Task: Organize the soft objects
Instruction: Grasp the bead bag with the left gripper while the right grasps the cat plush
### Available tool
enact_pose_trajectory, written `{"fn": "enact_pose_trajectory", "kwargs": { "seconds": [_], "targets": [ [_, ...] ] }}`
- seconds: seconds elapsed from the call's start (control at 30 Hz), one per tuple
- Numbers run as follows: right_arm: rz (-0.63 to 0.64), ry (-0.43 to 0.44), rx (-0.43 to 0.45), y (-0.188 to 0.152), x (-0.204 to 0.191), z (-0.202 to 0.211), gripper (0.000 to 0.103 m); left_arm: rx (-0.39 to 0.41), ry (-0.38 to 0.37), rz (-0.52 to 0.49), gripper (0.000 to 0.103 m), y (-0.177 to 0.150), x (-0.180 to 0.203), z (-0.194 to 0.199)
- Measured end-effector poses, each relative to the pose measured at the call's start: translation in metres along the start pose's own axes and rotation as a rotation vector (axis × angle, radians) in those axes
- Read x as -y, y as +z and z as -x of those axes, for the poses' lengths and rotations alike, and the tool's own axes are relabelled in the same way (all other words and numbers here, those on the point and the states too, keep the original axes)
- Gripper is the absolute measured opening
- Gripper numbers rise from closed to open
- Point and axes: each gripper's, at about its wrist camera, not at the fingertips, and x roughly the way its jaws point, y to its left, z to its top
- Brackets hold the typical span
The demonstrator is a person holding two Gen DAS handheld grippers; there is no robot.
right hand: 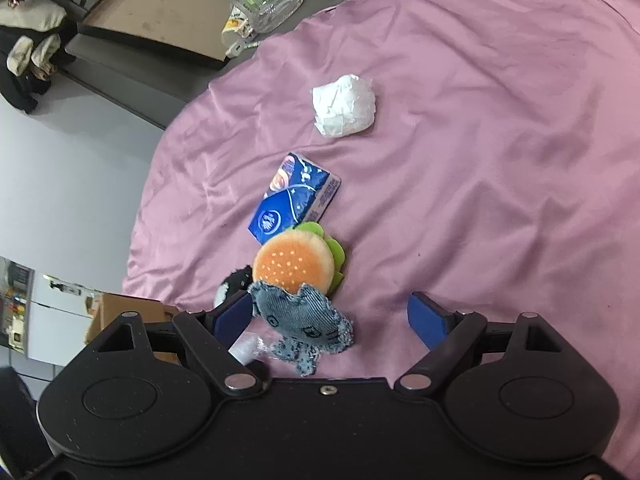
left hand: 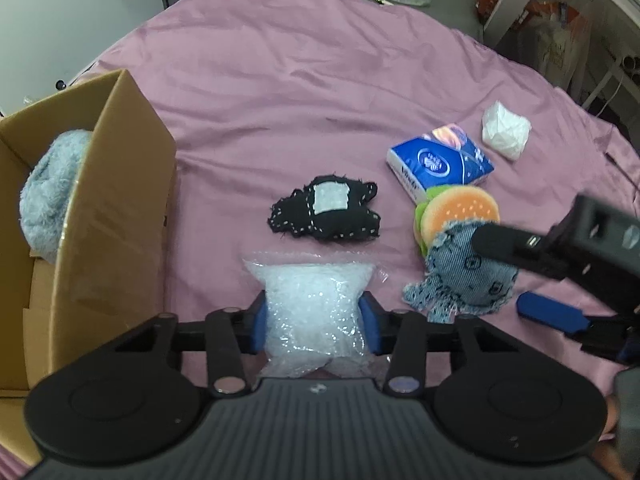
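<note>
The left gripper was down on the clear plastic bag of white filling, its blue pads pressed against both sides of the bag, clamped on it while it lay on the wrinkled mauve bedsheet. Just beyond the bag sat the black stitched fabric car with a pale window patch, apart from the pads. Off to the left stood the open brown cardboard box, with a fluffy pale-blue plush already inside it.

Over on the right, the right gripper had its jaws well apart, straddling the blue denim octopus toy; the left pad sat right beside the toy's head, and whether it touched could not be told, while the other pad stood clear on bare sheet. The octopus leaned against the round orange plush burger with green lettuce trim. Past the burger lay the blue tissue pack, touching it, and further out, apart, the crumpled white paper wad.
</note>
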Motion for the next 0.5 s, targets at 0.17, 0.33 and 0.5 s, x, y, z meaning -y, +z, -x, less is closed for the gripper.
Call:
{"fn": "enact_pose_trajectory", "kwargs": {
  "seconds": [0.17, 0.33, 0.5],
  "targets": [
    [0.009, -0.019, 0.003, -0.002, 0.000, 0.003, 0.055, 0.017, -0.027, 0.014, 0.042, 0.002, -0.003, 0.009],
    [0.010, -0.010, -0.018, -0.009, -0.002, 0.007, 0.022, 0.028, -0.054, 0.020, 0.042, -0.001, -0.005, 0.019],
    [0.001, 0.001, -0.018, -0.018, -0.003, 0.017, 0.001, 0.046, -0.069, 0.021, 0.042, -0.004, -0.009, 0.032]
  ]
}}
